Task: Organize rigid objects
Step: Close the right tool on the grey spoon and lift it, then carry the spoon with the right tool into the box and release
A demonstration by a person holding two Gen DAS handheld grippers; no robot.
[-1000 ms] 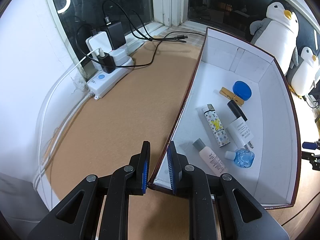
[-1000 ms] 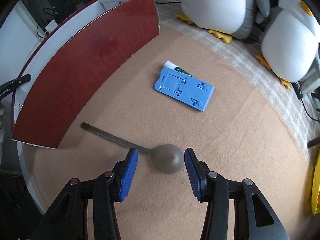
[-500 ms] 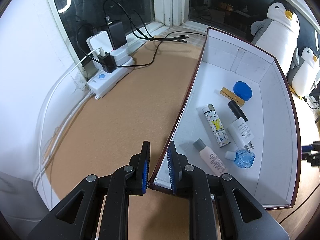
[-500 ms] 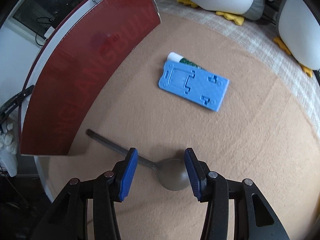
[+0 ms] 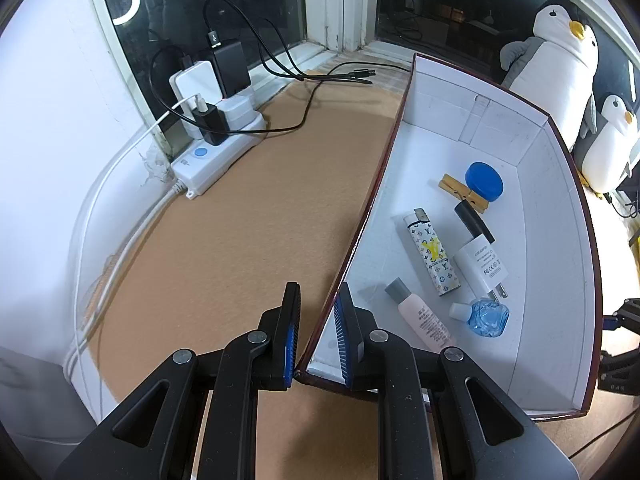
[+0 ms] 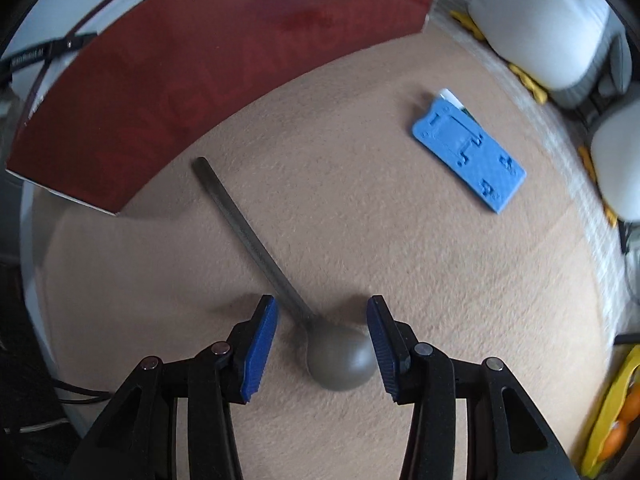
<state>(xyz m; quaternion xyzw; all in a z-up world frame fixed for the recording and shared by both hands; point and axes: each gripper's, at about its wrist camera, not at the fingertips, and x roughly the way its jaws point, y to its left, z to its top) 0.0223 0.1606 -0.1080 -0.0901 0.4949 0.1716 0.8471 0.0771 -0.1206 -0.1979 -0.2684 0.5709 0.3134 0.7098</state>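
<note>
My left gripper (image 5: 318,294) is shut on the near left wall of the red box (image 5: 556,184), close to its front corner. On the box's white floor lie a lighter (image 5: 434,256), a white charger plug (image 5: 482,266), a pink bottle (image 5: 420,316), a small blue bottle (image 5: 486,316), a clothespin (image 5: 464,194) and a blue cap (image 5: 484,180). My right gripper (image 6: 320,314) points down over a grey spoon (image 6: 340,360) on the tan mat. Its jaws are closing, with the spoon's bowl and neck between them and the pads not pressing on it.
The box's red outer wall (image 6: 224,60) curves just beyond the spoon's handle. A blue plastic plate (image 6: 468,148) lies at the right over a white-capped tube (image 6: 450,96). Plush penguins (image 6: 540,20) stand behind. A power strip (image 5: 216,156) with chargers and cables sits by the window.
The right gripper has rolled and shifted over the spoon, so the handle now runs steeply up and left. Its jaws stand slightly narrower. The left gripper and box have not moved.
</note>
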